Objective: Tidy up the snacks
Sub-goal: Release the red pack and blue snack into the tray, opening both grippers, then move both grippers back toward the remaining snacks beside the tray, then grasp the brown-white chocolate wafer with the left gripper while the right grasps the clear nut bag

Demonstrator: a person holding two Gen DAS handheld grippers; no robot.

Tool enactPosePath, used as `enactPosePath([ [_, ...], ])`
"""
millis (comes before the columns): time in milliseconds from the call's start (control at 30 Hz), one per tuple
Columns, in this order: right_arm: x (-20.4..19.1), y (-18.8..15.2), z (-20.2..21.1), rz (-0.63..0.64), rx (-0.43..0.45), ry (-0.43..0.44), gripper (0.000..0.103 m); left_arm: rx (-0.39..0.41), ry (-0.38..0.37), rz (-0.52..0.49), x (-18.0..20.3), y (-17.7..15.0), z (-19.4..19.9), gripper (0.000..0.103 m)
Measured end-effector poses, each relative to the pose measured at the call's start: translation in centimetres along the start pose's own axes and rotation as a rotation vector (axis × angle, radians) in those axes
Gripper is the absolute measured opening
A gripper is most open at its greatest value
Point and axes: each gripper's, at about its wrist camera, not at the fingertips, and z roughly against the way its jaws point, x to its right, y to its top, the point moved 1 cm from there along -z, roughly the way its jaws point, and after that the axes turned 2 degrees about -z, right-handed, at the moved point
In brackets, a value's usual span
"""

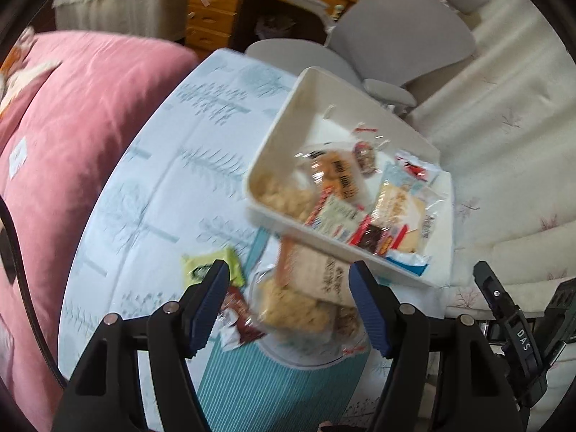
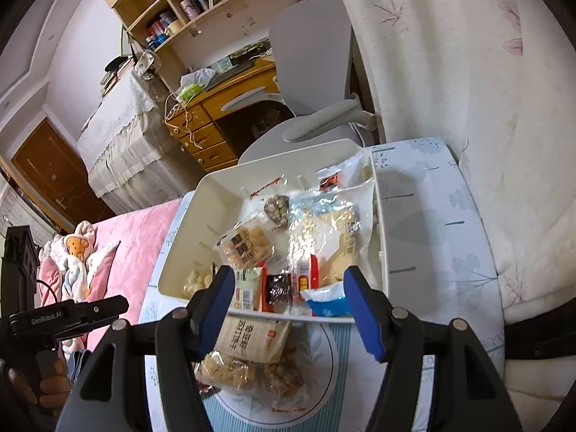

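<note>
On the pale tree-patterned table cover [image 2: 424,216] sits a cream rectangular tray [image 2: 201,212], its long axis running from the near edge toward the far grey office chair [image 2: 309,54]. In the left wrist view the tray [image 1: 288,122] appears tilted on a diagonal, its far end toward the chair [image 1: 399,36].

Packets crowd the near half of the tray; the exact count cannot be told, since they overlap. Among them are a tan biscuit pack [image 2: 244,244], a foil-edged clear bag [image 2: 320,223], a dark brown packet [image 2: 279,288] and a blue-and-white wrapper [image 2: 329,304] at the near right corner.

Just near of the tray, on a round-printed patch of the cover, lie a beige printed pouch [image 2: 252,338], its long axis slanting toward the tray, and a clear bag of puffed rice cakes [image 2: 230,369]. To the left lie one yellow-green packet [image 1: 201,266] and one dark red wrapper [image 1: 241,316].

Both tools hover over the loose pile. The left gripper [image 1: 289,306] has its blue-padded jaws spread wide with nothing between them; the right gripper [image 2: 286,309] likewise stands wide apart and empty.

A pink bedspread [image 1: 72,115] lies left of the table, a wooden desk [image 2: 219,108] with shelves stands far, and a cream floral curtain [image 2: 450,72] hangs right.
</note>
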Motion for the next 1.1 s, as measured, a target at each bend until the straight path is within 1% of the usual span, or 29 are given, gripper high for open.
enactPosePath([
  [167,-0.7,-1.2,-0.4,0.023,-0.035,-0.008,0.063,-0.043,0.016,0.12,-3.4,-1.7,-0.6,0.068],
  [267,-1.1,-2.1,-0.7,0.04,-0.056,-0.014,0.063,-0.068,0.039,0.166,-5.0,-2.7,-1.2,0.067],
  [400,-1.6,-3.5,-1.5,0.077,-0.094,-0.028,0.063,-0.127,0.059,0.227,-6.7,-4.0,-2.5,0.067],
  [700,-2.0,-7.7,-4.4,0.183,-0.214,-0.063,0.063,-0.21,0.096,0.264,-8.1,-6.2,-6.4,0.067],
  [967,-2.3,-11.3,-6.8,0.323,-0.298,-0.078,0.063,-0.238,0.129,0.284,-8.8,-6.7,-10.2,0.067],
  [1100,-2.2,-12.5,-8.2,0.388,-0.323,-0.092,0.063,-0.259,0.139,0.293,-8.8,-6.8,-11.7,0.068],
])
